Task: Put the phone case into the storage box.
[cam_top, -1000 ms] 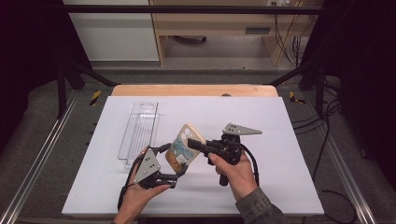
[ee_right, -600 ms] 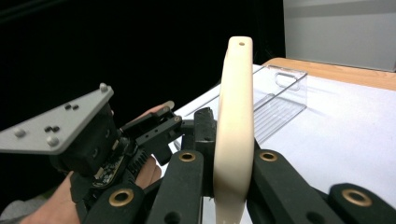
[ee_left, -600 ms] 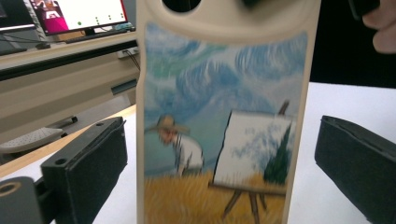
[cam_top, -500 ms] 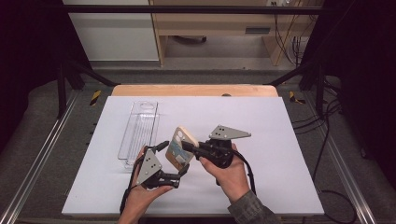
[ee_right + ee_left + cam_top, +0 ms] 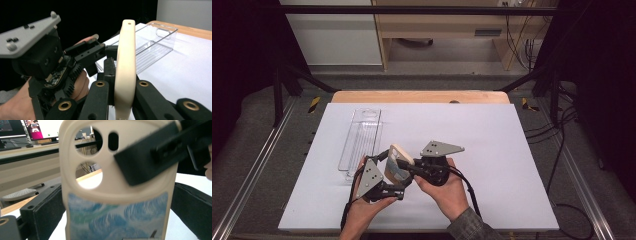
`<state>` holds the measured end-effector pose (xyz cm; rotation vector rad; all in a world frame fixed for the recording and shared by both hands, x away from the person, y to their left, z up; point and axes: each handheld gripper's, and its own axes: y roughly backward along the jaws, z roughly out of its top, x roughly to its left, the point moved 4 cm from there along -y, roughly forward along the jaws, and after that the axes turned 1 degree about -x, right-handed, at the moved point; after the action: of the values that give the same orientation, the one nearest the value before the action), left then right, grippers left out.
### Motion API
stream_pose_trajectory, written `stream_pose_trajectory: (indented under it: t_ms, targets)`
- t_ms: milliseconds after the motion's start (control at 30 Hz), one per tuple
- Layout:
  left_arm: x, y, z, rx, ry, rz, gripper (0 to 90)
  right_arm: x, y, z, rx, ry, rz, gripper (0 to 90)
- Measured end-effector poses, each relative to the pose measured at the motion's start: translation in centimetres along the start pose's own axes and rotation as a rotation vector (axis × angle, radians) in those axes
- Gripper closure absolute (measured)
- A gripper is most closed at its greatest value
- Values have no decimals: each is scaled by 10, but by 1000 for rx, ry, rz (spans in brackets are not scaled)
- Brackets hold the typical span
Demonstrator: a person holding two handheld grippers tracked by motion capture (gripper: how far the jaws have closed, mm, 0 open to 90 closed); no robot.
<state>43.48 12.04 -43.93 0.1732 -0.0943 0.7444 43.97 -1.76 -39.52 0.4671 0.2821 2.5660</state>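
Indoors, white table before wooden shelving.

Each hand carries a black gripper, the left gripper and the right gripper, topped by a grey three-cornered plate with small dark screws, brass-ringed pivots in its jaw arms, black cable trailing, and a grey-green sleeve at the right wrist.

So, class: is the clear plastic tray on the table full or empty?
Empty: the clear tray shows just its ribbed bottom, with nothing lying inside.
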Motion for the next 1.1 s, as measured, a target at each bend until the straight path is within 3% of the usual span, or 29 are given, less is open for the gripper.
stream_pose_trajectory:
  t_ms: [433, 1100]
  targets:
    - [1, 2, 3, -14, 1, 6, 68, 2, -6, -4, 26, 17, -4, 856]
    - [1, 5, 7, 6, -11, 19, 108, 1, -7, -3, 10, -20, 18, 845]
